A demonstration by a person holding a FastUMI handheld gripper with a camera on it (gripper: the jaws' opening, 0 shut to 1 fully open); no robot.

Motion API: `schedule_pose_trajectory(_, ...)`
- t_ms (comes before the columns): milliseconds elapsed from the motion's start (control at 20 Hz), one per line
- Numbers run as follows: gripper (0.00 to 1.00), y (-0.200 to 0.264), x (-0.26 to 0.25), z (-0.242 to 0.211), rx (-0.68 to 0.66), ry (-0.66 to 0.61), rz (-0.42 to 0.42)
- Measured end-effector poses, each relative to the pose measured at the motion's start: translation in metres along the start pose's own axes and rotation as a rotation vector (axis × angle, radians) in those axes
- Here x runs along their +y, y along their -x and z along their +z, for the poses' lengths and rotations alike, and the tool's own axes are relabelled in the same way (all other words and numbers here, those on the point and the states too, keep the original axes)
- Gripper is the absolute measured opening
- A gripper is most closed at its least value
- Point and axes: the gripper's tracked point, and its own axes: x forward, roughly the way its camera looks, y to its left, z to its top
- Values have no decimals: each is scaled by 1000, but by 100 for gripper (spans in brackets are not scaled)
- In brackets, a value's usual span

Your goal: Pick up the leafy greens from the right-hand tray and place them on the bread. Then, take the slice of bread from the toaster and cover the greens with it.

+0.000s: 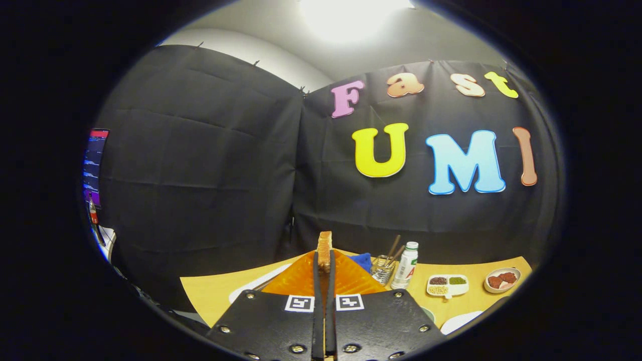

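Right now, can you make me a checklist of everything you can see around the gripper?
Surface: yellow table, partly covered.
Job's things: bread slice upright between the fingers; greens not made out.
Clutter: white bottle, glass with sticks, divided dish of grains, bowl of reddish food, blue cloth, white plate.
Grippers: gripper shut on the bread slice.
Cables: nothing seen.
Surroundings: black cloth wall, ceiling light, screen far off.
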Motion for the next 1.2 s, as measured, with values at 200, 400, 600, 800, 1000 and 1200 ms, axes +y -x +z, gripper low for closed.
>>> schedule_pose_trajectory(200, 2, 15, -37, -22, 34, -2, -65)
schedule_pose_trajectory(400, 2, 24, -65, -54, 81, 5, -123)
schedule_pose_trajectory(600, 2, 23, -82, -73, 107, -23, -157)
schedule_pose_trajectory(800, 2, 11, -87, -96, 149, -46, -161)
schedule_pose_trajectory(1000, 2, -1, -86, -113, 168, -91, -164)
schedule_pose_trajectory(1200, 2, -12, -81, -127, 183, -177, -153)
